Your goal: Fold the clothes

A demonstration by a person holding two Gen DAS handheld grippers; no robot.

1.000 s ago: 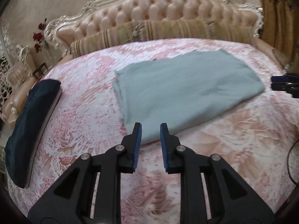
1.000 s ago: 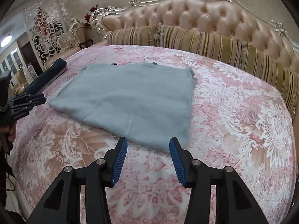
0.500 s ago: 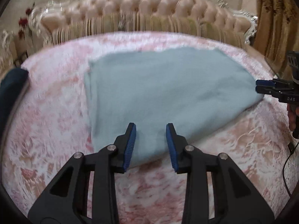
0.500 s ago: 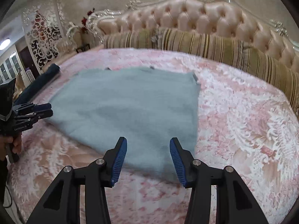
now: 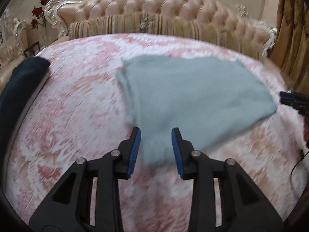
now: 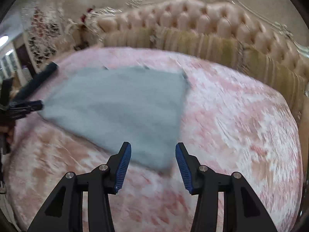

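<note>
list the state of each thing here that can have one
left gripper: open, empty, near corner of the garment between its fingers
right gripper: open, empty, other near corner between its fingers
light blue garment: lying flat on the bed, partly folded
dark blue garment: folded, at the bed's edge
bedspread: spread over the bed

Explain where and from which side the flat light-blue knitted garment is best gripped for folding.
Grip the light-blue knitted garment at its two near corners, approaching low from the near bed edge. It lies flat, and each corner already sits between an open gripper's fingers: left gripper, right gripper.
</note>
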